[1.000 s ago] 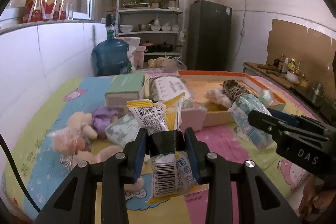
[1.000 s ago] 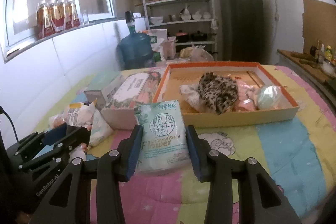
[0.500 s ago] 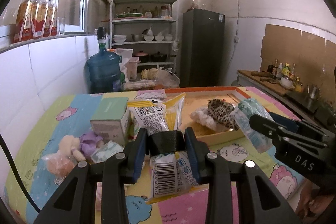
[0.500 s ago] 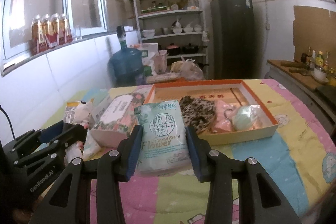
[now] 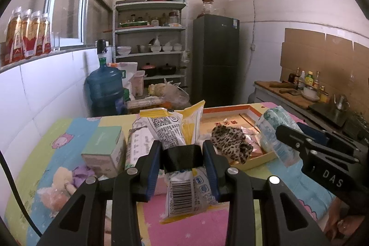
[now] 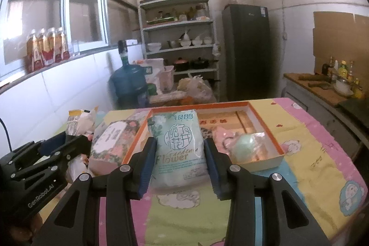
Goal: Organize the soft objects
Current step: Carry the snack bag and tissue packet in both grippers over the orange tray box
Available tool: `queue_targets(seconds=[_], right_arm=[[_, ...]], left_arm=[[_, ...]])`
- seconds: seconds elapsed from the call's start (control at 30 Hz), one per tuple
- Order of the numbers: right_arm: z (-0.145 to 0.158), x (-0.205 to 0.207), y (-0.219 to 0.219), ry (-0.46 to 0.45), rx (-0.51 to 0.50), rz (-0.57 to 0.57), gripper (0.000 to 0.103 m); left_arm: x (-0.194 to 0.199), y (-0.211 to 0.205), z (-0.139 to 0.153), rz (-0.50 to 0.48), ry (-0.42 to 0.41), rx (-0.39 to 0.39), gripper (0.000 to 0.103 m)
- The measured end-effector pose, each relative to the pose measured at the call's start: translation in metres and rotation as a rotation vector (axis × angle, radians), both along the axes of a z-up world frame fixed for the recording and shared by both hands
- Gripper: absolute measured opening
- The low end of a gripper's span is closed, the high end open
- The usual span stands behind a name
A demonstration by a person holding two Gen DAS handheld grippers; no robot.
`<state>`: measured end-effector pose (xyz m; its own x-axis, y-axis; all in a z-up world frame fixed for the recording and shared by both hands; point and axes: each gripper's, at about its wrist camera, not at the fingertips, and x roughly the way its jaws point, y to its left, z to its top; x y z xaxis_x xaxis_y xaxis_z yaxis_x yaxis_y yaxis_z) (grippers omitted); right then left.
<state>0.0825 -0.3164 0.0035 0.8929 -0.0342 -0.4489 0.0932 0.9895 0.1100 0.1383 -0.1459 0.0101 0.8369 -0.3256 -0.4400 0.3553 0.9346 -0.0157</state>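
My left gripper [image 5: 182,153] is shut on a yellow and white snack packet [image 5: 171,128], lifted above the cartoon-print table cover. My right gripper [image 6: 178,153] is shut on a pale green tissue pack [image 6: 177,144] printed "Flower", held in the air in front of the orange-rimmed tray [image 6: 274,130]. In that tray lie a leopard-print cloth [image 5: 230,142], a pink item [image 6: 222,138] and a bagged mint-green ball [image 6: 245,144]. The right gripper with its pack [image 5: 274,128] shows at the right of the left wrist view.
On the table's left side are a green box [image 5: 103,146], a flowered tissue box [image 6: 110,144] and a bagged plush toy [image 5: 62,186]. Beyond the table stand a blue water jug [image 5: 105,89], shelves with dishes [image 5: 150,38], a dark fridge [image 5: 215,57] and a counter [image 5: 297,93] at the right.
Both grippers have risen and pulled back with their packets still held; the table and tray now sit lower and farther off in both views.
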Motion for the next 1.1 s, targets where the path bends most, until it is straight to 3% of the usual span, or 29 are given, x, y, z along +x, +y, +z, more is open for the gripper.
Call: queue_targets(seconds=[0.7,1.1], right_arm=[[0.004,0.026,-0.073,-0.031,-0.004,-0.101,0.044],[0.003,0.086,-0.112,-0.002,-0.001,-0.062,0.044]], left_arm=[[0.047,-0.062,0.008,-0.059,0.017,-0.023,0.037],[0.098,-0.104,0.001,-0.076,0.065,0.001,0.037]])
